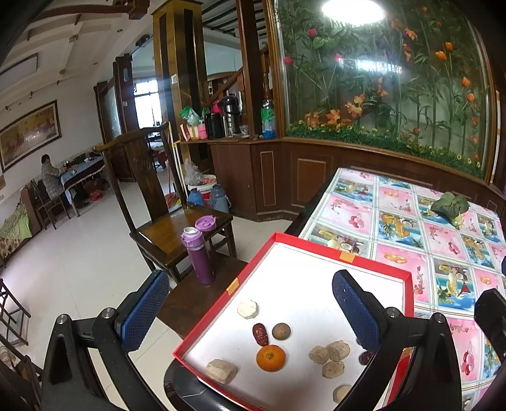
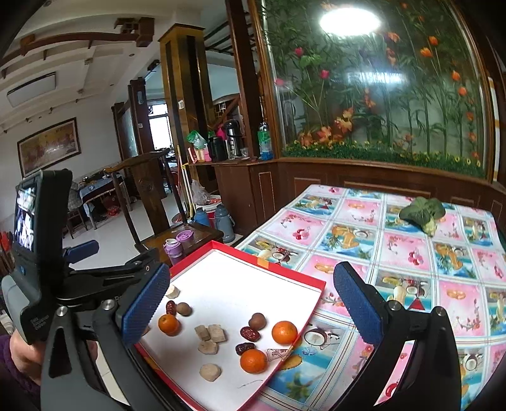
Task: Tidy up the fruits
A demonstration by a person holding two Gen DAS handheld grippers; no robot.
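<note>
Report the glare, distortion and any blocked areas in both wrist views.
Left wrist view: ceiling lamp reflection blows out on the glass panel; fisheye bends the red tray; the open left gripper covers the lower corners. Right wrist view: same glare; the open right gripper hides part of the tray; corners vignette black.

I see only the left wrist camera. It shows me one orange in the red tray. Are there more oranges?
Observer: Yes. The right wrist view shows three in the red tray: a left orange, a right orange and a front orange.
Operator: Does the right gripper hold something?
Observer: No. The right gripper is open, with nothing between its fingers.
</note>
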